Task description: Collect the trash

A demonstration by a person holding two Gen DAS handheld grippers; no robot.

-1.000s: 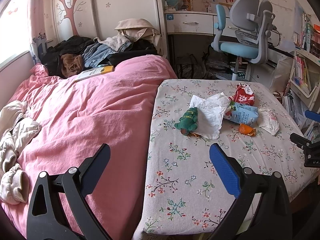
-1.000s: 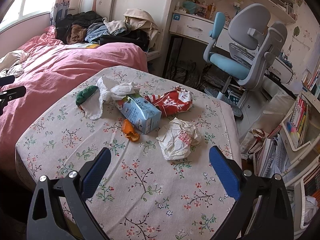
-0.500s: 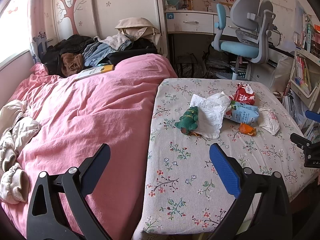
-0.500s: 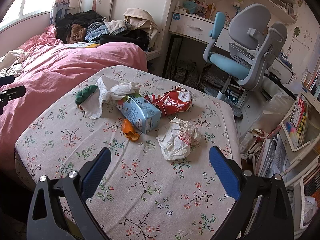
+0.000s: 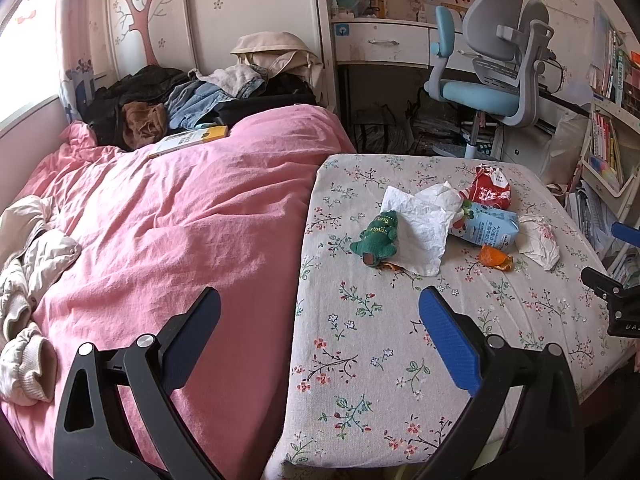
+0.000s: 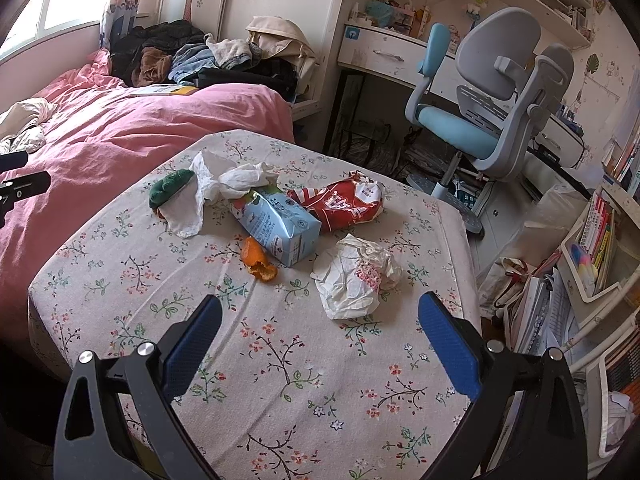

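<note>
Trash lies on the floral cloth (image 6: 280, 360): a blue carton (image 6: 276, 222) (image 5: 486, 228), a red snack bag (image 6: 340, 200) (image 5: 488, 190), a crumpled white wrapper (image 6: 356, 276) (image 5: 538, 240), orange peel (image 6: 258, 258) (image 5: 496, 258), white tissue paper (image 6: 224, 180) (image 5: 420, 224) and a green cloth item (image 6: 170, 186) (image 5: 378, 236). My right gripper (image 6: 320, 336) is open, hovering just short of the white wrapper. My left gripper (image 5: 320, 332) is open above the seam between the pink quilt and the cloth, well short of the trash. Nothing is held.
A pink quilt (image 5: 160, 220) covers the bed on the left, with piled clothes (image 5: 192, 96) and a yellow book (image 5: 188, 140) at its head. A blue-grey desk chair (image 6: 488, 96) and desk stand behind. Shelves with books (image 6: 600, 248) crowd the right side.
The right gripper has crept slightly forward toward the trash. The left gripper has barely shifted. Both stay open.
</note>
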